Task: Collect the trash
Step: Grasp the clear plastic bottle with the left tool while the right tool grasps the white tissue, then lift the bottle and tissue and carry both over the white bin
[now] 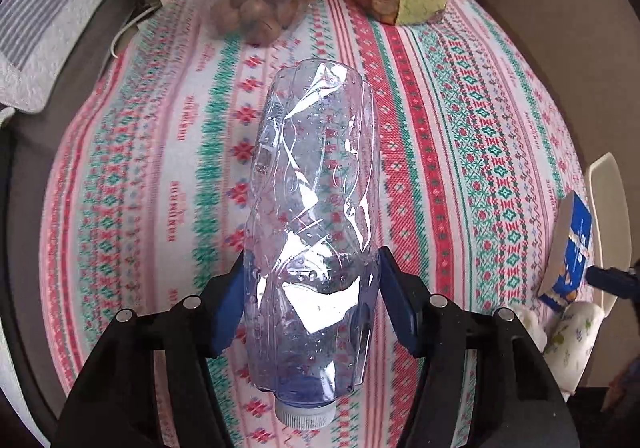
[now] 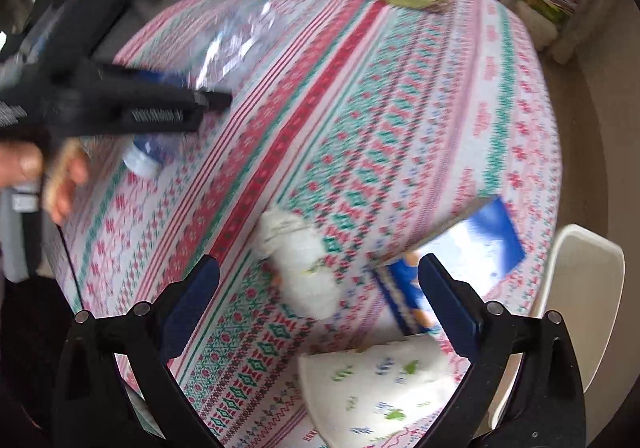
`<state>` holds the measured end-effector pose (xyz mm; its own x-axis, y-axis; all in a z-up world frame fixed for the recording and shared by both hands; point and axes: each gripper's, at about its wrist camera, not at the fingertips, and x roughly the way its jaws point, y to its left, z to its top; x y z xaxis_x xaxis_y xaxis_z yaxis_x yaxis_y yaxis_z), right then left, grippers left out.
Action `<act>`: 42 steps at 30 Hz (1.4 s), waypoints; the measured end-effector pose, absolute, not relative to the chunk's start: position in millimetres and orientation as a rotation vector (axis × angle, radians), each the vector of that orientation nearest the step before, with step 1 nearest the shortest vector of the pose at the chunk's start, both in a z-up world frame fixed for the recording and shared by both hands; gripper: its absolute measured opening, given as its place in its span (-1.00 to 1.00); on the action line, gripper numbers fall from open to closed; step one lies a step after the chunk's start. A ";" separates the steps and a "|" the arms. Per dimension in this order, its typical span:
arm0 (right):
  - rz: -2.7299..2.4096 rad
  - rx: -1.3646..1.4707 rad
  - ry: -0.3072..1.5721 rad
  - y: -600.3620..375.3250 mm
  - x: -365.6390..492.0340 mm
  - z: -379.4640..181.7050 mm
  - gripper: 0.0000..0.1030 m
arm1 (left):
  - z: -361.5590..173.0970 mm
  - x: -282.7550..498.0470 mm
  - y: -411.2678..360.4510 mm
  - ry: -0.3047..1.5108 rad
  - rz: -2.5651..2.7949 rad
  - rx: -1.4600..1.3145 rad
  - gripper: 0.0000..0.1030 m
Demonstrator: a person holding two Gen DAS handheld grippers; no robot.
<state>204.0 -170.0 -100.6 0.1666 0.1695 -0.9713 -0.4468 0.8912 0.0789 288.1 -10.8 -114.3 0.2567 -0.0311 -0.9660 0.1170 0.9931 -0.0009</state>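
Right gripper (image 2: 320,280) hangs open over the round table's red-and-green patterned cloth (image 2: 400,96), crumpled white tissue (image 2: 300,260) between its fingers. Blue carton (image 2: 472,244) lies right; left gripper (image 2: 216,98) straddles the crushed clear plastic bottle (image 2: 224,48).

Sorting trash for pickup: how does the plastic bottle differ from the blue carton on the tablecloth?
The plastic bottle is clear and crumpled; the blue carton is opaque, flat-sided and printed. The bottle lies between the left gripper's fingers, cap toward the camera; the carton lies near the table edge, ahead of the open right gripper. Both rest on the tablecloth.
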 end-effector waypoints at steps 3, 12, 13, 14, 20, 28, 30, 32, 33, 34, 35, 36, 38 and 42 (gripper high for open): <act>0.466 -0.279 1.376 -156.9 202.2 -111.8 0.54 | -100.4 277.0 -0.6 1.270 -0.090 0.068 0.18; 0.455 -0.299 1.423 -146.7 205.7 -131.6 -0.42 | -61.7 244.7 22.4 1.179 -0.074 0.016 0.18; 0.454 -0.277 1.408 -147.1 207.1 -128.3 -0.43 | -58.5 242.1 25.3 1.168 -0.070 0.003 0.18; 0.448 -0.269 1.394 -146.7 210.2 -124.4 -0.43 | -54.5 241.6 27.9 1.162 -0.066 -0.005 0.18; 0.410 -0.144 1.247 -155.9 228.4 -85.4 -0.43 | -34.0 234.9 37.0 1.086 -0.038 -0.041 0.18; 0.291 0.020 0.949 -192.2 239.9 -22.0 -0.42 | -2.8 224.4 26.9 0.937 -0.022 -0.044 0.19; 0.259 0.030 0.887 -198.2 237.7 -10.6 -0.42 | 2.0 222.5 21.9 0.910 -0.026 -0.047 0.19; 0.238 0.036 0.845 -203.5 236.1 -3.2 -0.42 | 6.1 221.1 18.4 0.887 -0.028 -0.055 0.19; 0.224 0.040 0.818 -206.5 234.4 1.2 -0.42 | 9.3 220.5 15.4 0.870 -0.029 -0.062 0.19; 0.211 0.041 0.797 -208.7 232.8 4.7 -0.42 | 10.4 220.5 12.4 0.858 -0.029 -0.065 0.19; 0.199 0.039 0.779 -208.2 225.8 2.7 -0.42 | 12.7 220.3 9.6 0.844 -0.028 -0.067 0.19; 0.181 0.032 0.750 -211.2 223.8 7.2 -0.42 | 15.9 219.9 5.5 0.826 -0.028 -0.069 0.19; 0.156 0.030 0.714 -215.7 219.8 11.9 -0.42 | 20.1 219.9 -0.9 0.803 -0.030 -0.071 0.19; 0.122 0.043 0.678 -232.7 218.2 15.2 -0.42 | 28.3 221.3 -15.5 0.774 -0.049 -0.072 0.19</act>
<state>218.2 -232.7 15.2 0.7721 0.1266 -0.6227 -0.0985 0.9920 0.0795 221.3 -15.5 28.3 0.7143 -0.0703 -0.6963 0.0175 0.9964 -0.0826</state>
